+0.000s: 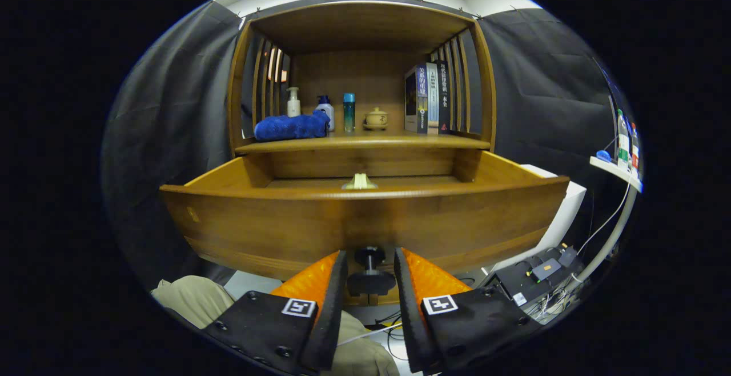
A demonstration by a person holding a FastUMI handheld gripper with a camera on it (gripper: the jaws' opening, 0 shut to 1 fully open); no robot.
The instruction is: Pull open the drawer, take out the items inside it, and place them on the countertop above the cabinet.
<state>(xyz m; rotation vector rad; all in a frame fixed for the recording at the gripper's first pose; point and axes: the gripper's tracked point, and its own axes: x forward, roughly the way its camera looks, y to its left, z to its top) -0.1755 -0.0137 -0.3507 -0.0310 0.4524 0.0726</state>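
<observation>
Drawer [365,222] pulled open ahead of my claw [370,262].
My claw sits released around its knob [370,273], fingers not pressing.

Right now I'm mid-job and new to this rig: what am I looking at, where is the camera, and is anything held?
There is no robot arm. A person carries a two-finger gripper by hand, and the camera rides on it, looking forward along the fingers, which show at the bottom.

Ahead is a wooden cabinet. Its drawer is pulled open toward you. The dark knob on the drawer front sits between the fingers, with gaps on both sides, so the gripper looks open and holds nothing.

Inside the drawer a small pale item peeks over the front edge; I can't tell what it is.

On the countertop above stand a blue towel, a pump bottle, a second bottle, a teal bottle, a small pot and books.
</observation>
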